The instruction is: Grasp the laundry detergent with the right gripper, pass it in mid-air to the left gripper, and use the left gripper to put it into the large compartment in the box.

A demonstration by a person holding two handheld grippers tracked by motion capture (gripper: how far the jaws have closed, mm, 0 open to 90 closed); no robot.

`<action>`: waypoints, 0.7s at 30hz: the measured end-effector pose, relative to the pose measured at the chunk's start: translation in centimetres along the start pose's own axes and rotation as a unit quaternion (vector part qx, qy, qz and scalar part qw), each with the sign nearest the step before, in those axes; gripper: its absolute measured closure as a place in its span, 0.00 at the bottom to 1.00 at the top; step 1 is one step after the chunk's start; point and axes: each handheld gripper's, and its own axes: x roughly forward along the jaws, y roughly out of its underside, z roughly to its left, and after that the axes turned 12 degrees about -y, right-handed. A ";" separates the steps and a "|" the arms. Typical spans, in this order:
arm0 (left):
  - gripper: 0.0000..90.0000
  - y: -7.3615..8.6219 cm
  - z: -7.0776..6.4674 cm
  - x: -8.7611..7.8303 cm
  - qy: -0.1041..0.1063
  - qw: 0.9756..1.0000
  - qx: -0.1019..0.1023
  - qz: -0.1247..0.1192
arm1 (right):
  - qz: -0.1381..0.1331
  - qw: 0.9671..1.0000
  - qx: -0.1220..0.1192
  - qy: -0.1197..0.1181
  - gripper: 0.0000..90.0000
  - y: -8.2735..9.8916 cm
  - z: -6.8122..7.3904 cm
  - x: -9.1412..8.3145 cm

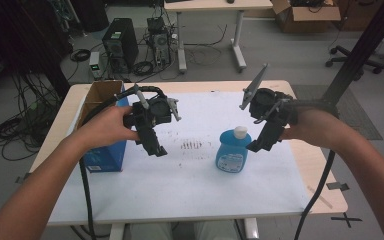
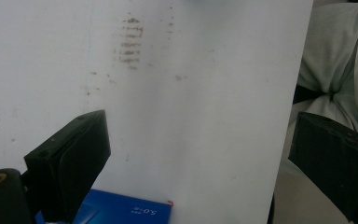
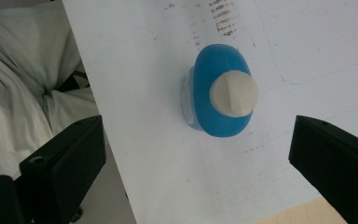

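- High view: the blue bottle [image 1: 233,152] stands upright on the white sheet [image 1: 180,175] that covers the bench [image 1: 316,172], right of the middle and nearer the bench's right edge than its left, with a white cap [image 1: 240,132] on top.
- By the look of it, the bottle is smooth plastic, so probably slick under the pads and likely to give a little if squeezed hard; I cannot tell how full it is, so its weight stays open.
- Judged from the right gripper view, the body [image 3: 221,88] is an oval seen from above, so the best hold is likely across its narrow sides, below the shoulder; the cap [image 3: 233,93] is small and rounded and would slip.
- The right hand-held gripper [image 1: 261,142] hangs above and just to the right of the bottle, tilted down toward it, not touching; its jaws stand wide apart with nothing between them, and its own camera shows the bottle below the gap, a little left of centre.
- The left hand-held gripper [image 1: 155,145] hovers over the sheet left of the bottle, well apart from it, jaws likewise spread and empty.
- A blue box [image 1: 107,152] with an open cardboard top stands at the bench's left edge, just beside the left hand [image 1: 107,127].
- A patch of brown smudges [image 1: 192,146] marks the sheet between the two grippers.
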 end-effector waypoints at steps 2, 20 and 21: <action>0.06 0.0 0.0 0.0 0.000 1.000 0.000 0.000 | -0.002 1.000 0.004 0.000 0.04 0.2 -0.2 0.0; 0.06 0.0 0.2 0.2 0.001 1.000 -0.003 0.001 | -0.042 0.999 0.004 -0.002 0.04 2.7 -1.2 0.5; 0.06 0.0 0.2 0.2 0.000 1.000 -0.004 0.000 | -0.045 0.999 0.005 -0.002 0.04 2.9 -1.2 0.5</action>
